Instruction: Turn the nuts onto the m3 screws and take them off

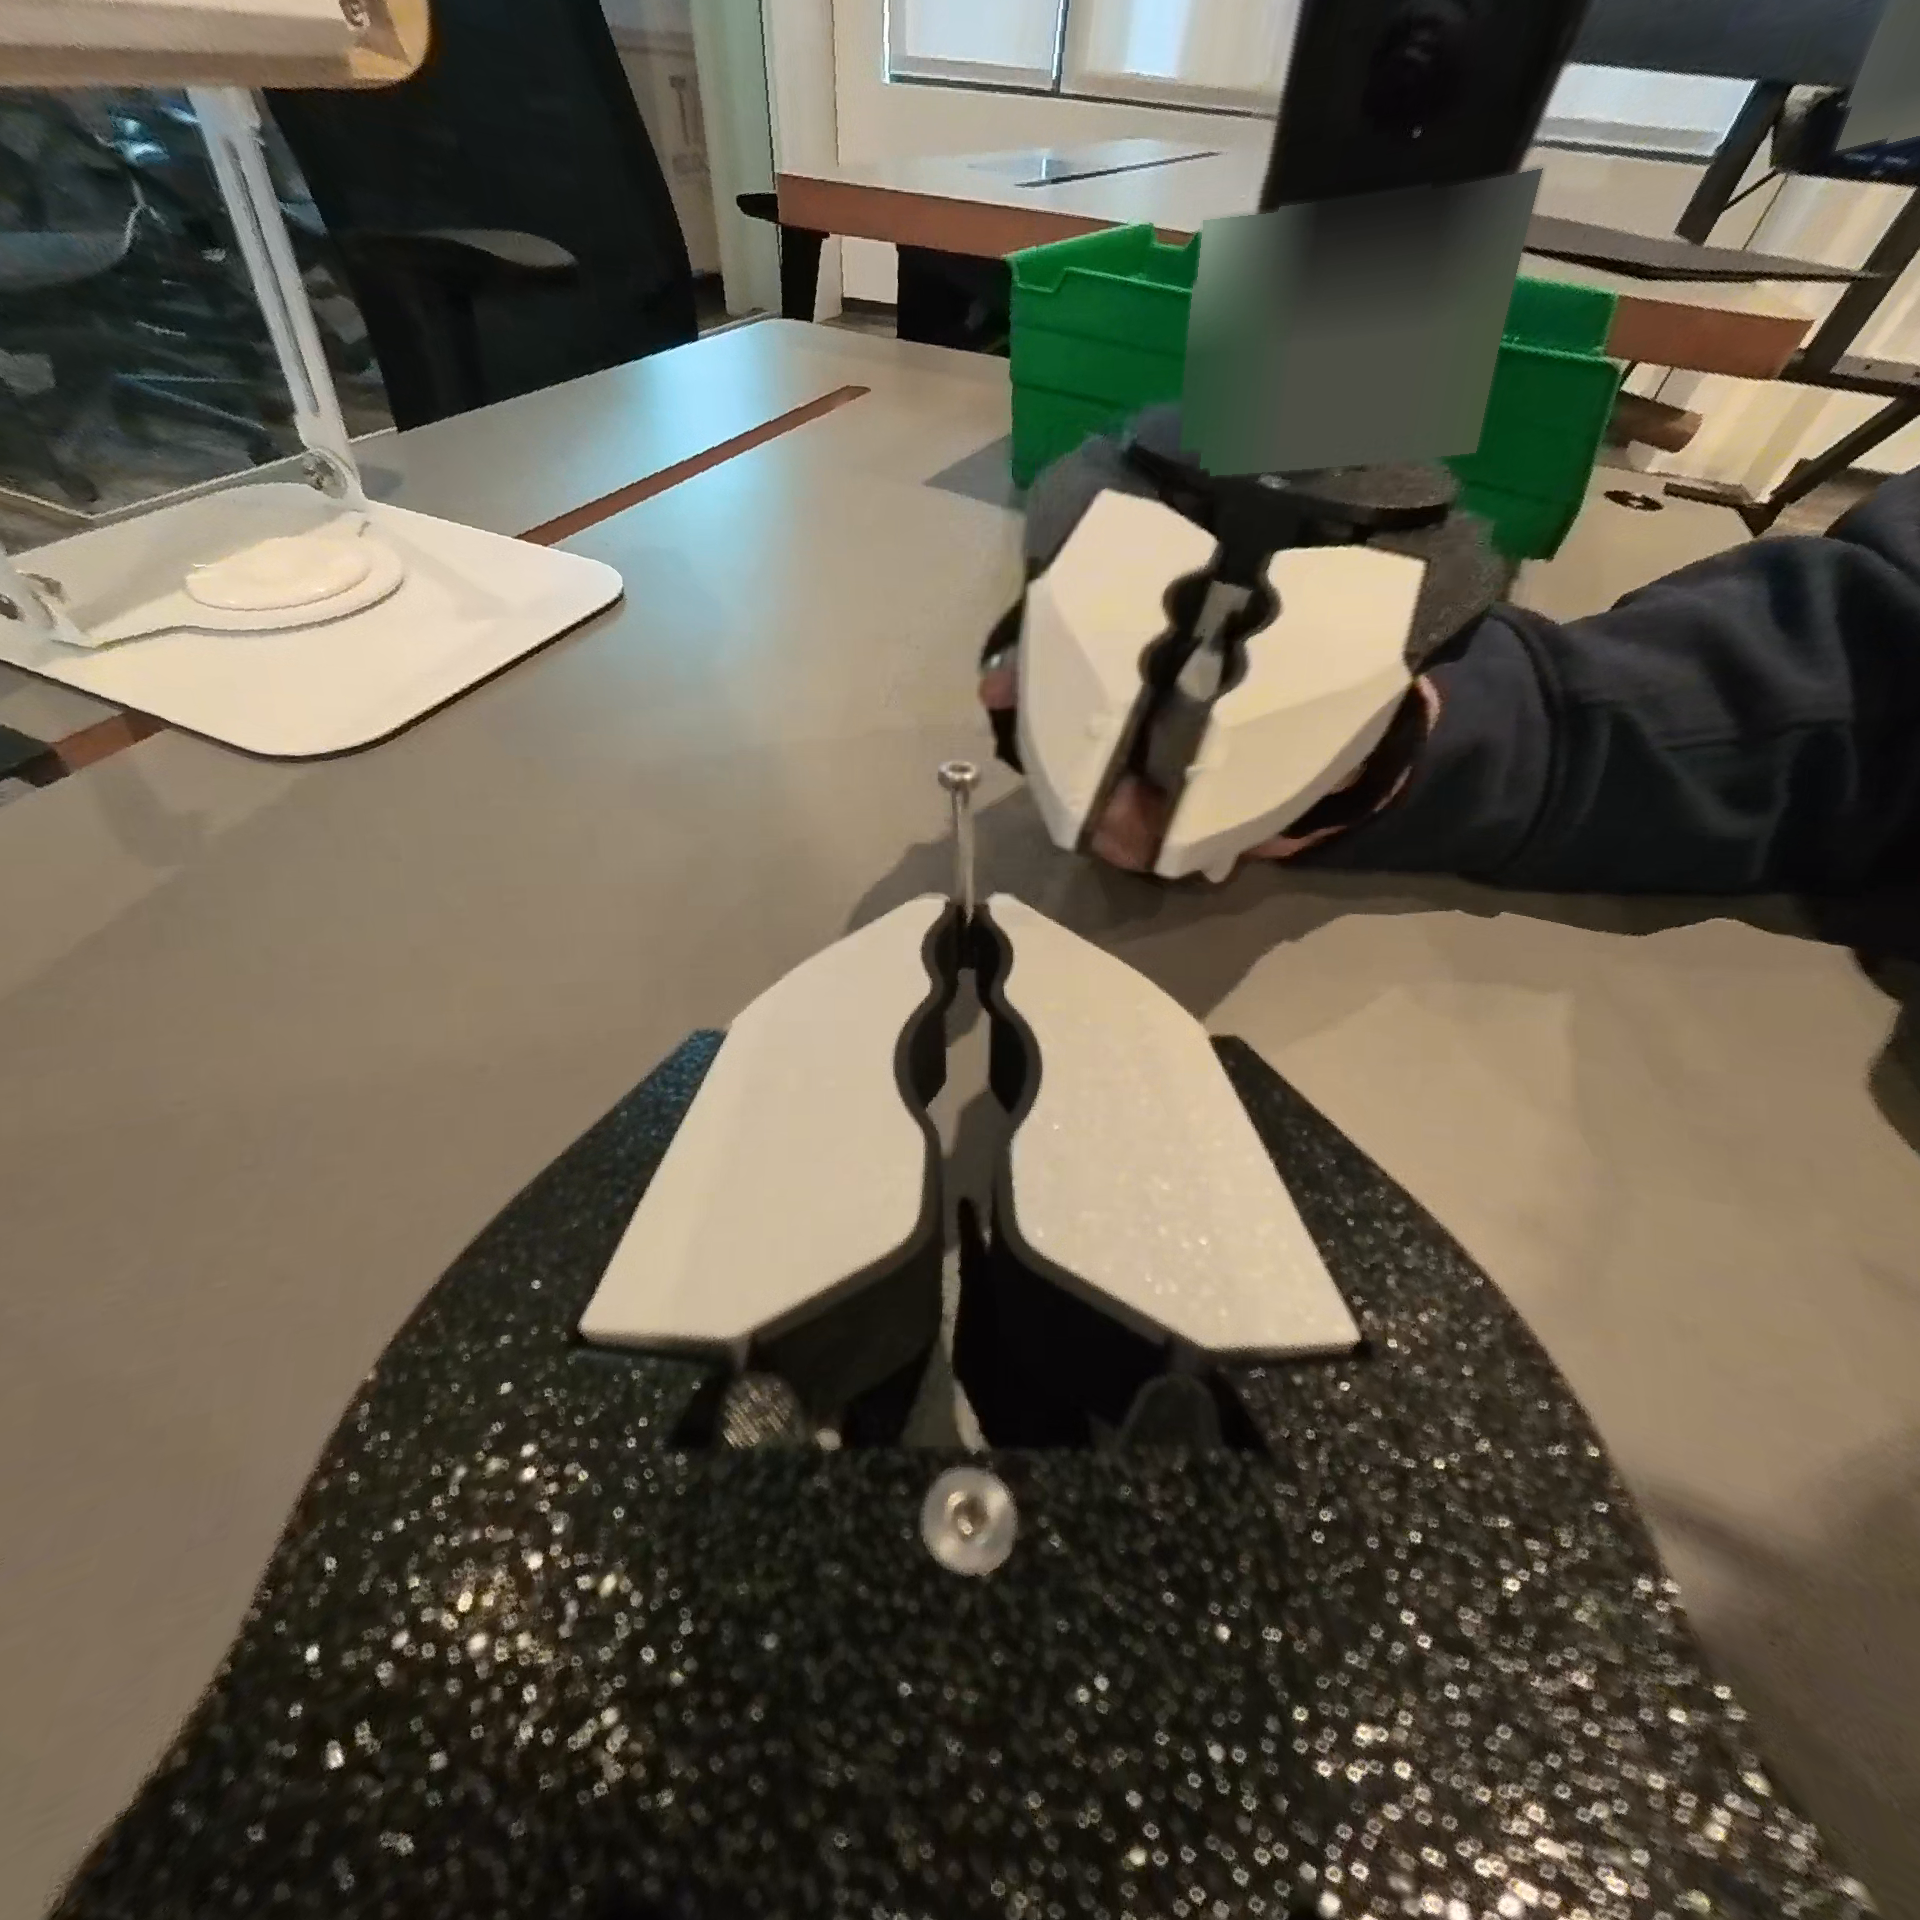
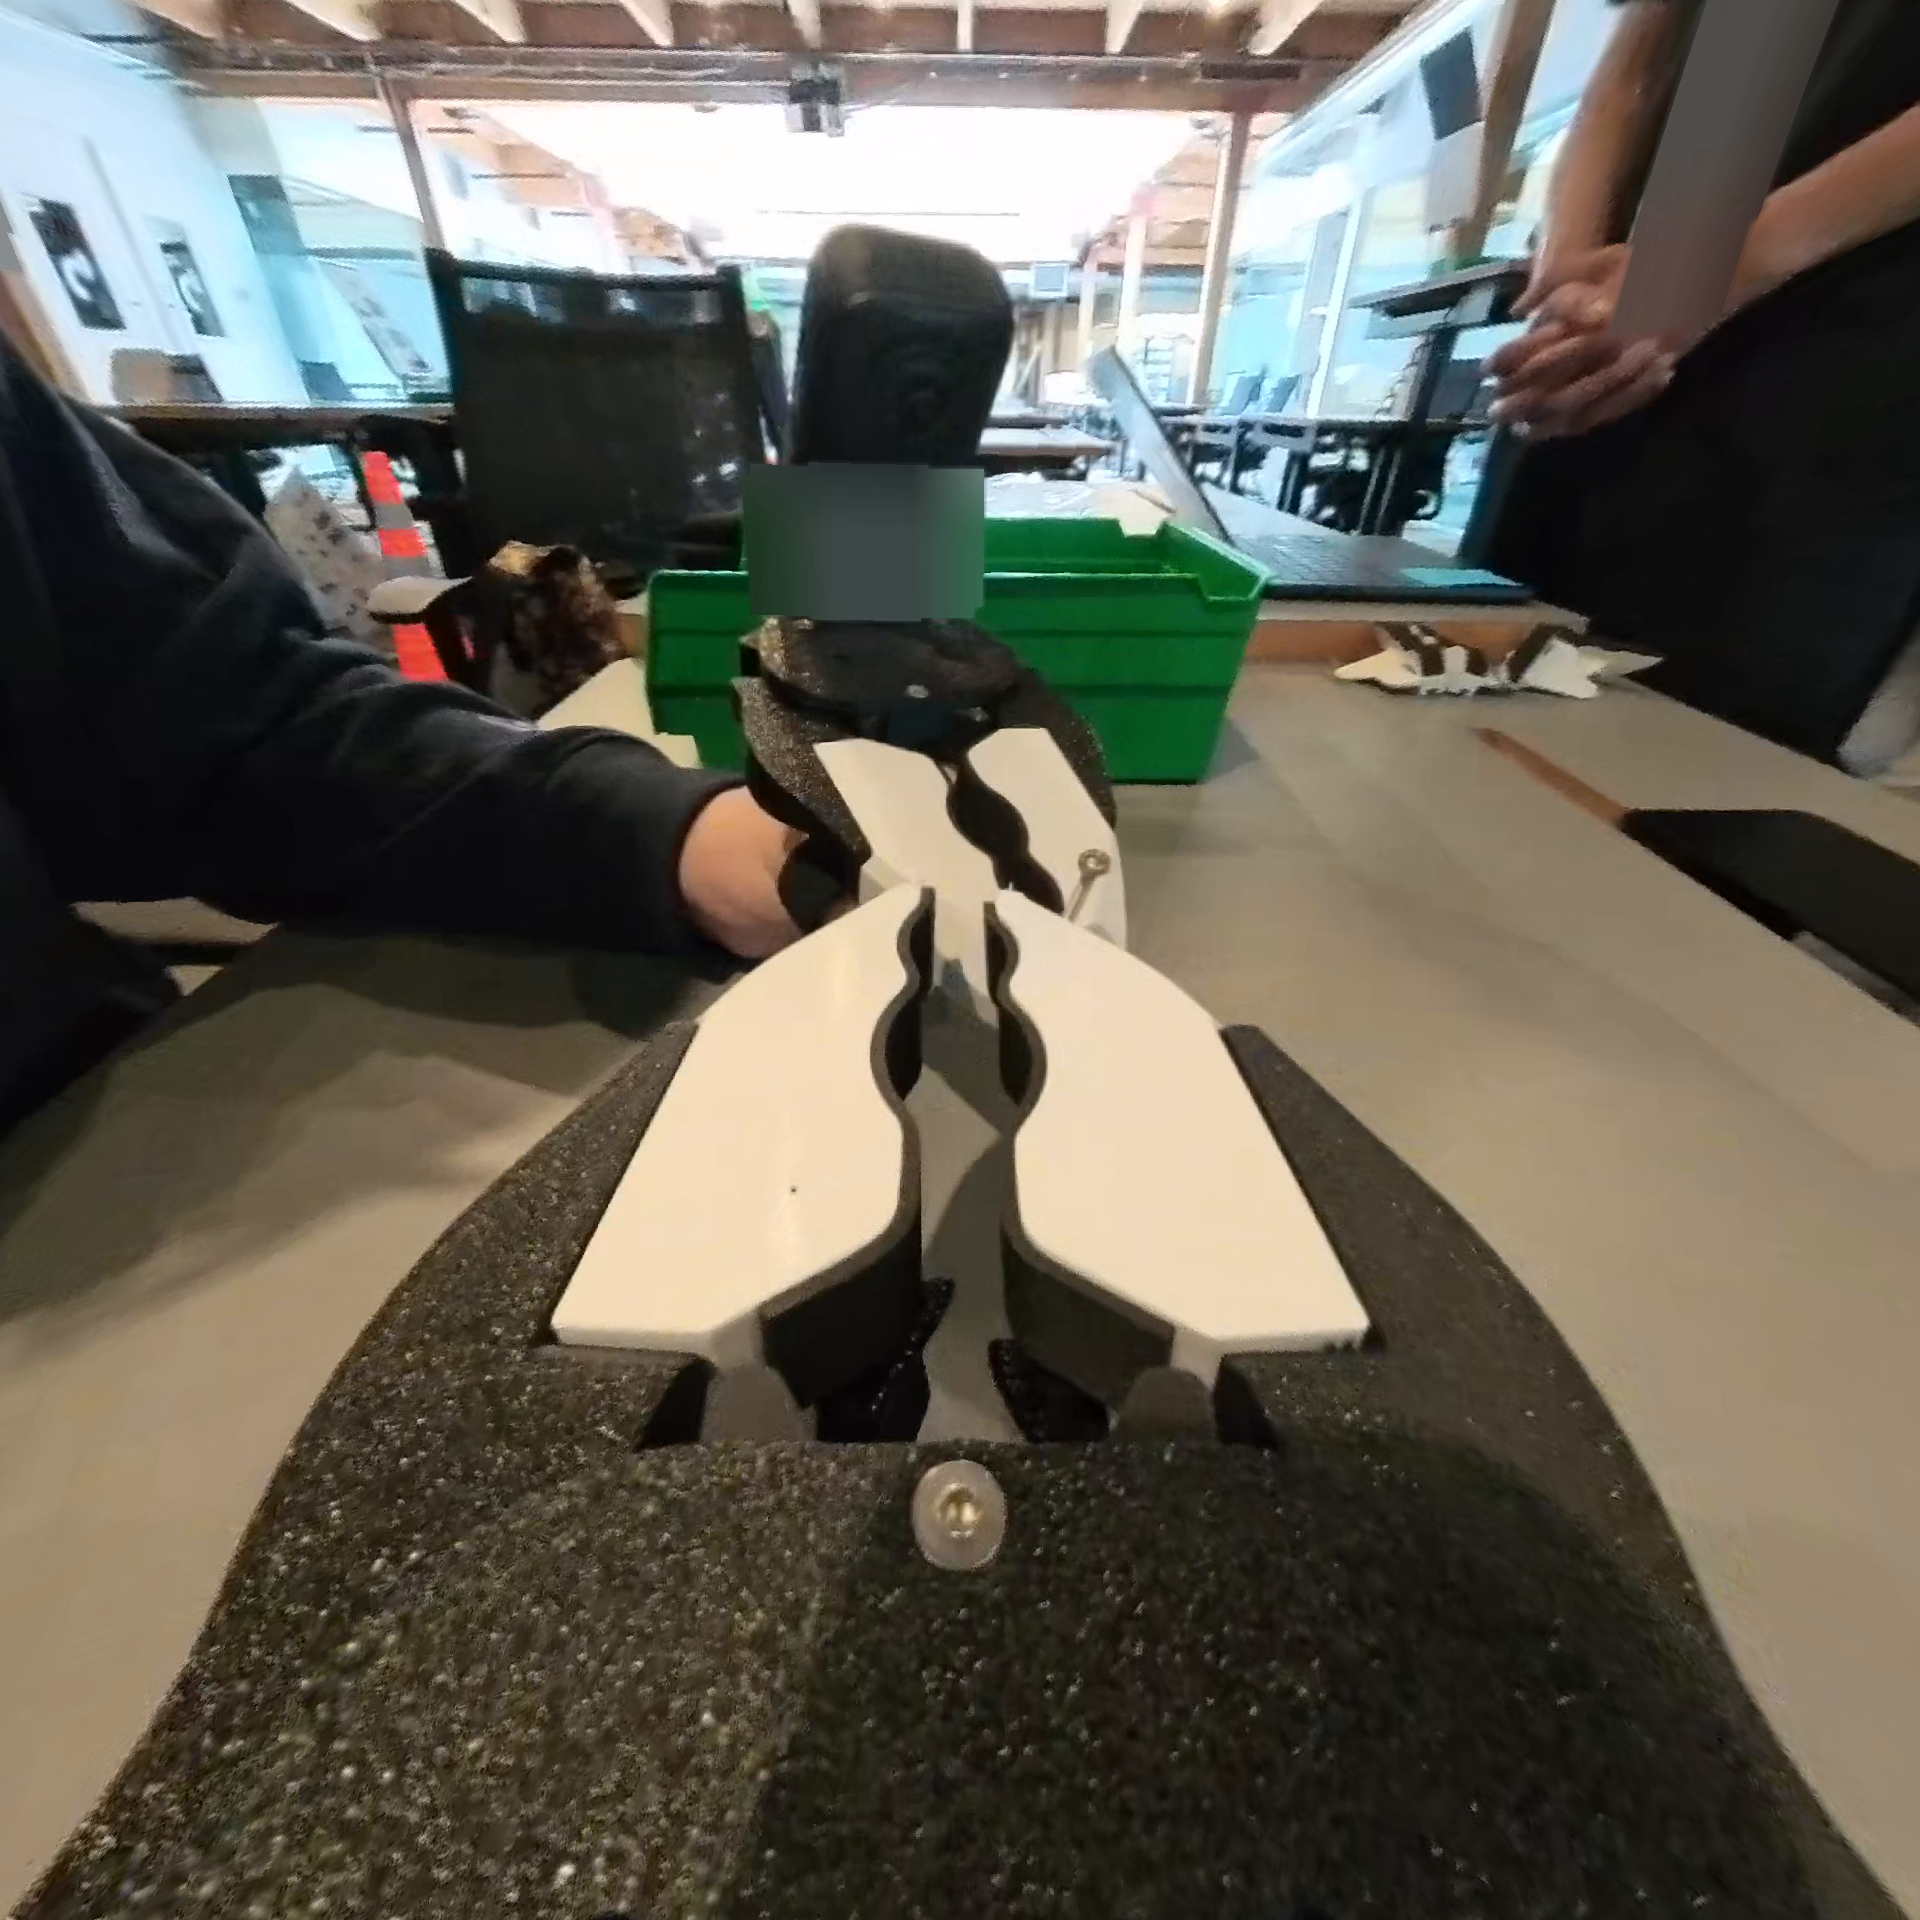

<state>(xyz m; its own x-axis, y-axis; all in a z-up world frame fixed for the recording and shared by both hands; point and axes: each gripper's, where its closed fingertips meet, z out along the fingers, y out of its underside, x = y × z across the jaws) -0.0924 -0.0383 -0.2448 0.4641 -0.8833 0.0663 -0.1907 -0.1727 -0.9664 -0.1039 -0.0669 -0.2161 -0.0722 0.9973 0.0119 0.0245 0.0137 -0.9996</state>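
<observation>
1. M3 screw (image 1: 961, 836): slim, silver, socket head. It stands out forward from the tip of the left gripper (image 1: 968, 906), shank end pinched there and head at the free far end. The long axis runs on in line with that gripper's fingers. No nut can be made out on the shank.
2. Left gripper: jaws drawn in narrow, both pads pressed on the shank. It sits low over the grey table (image 1: 416, 987).
3. Right gripper (image 2: 958, 906): jaws at a narrow gap, nothing visible between them. From the screw head it lies to the right and a little beyond, near but apart, tips angled down toward the table. Judged the nearer free tool for working on the head end.
4. Green bin (image 1: 1081, 353): beyond the screw, behind the right gripper. Contents not visible.
5. White stand base (image 1: 343, 644): well left of the screw.
</observation>
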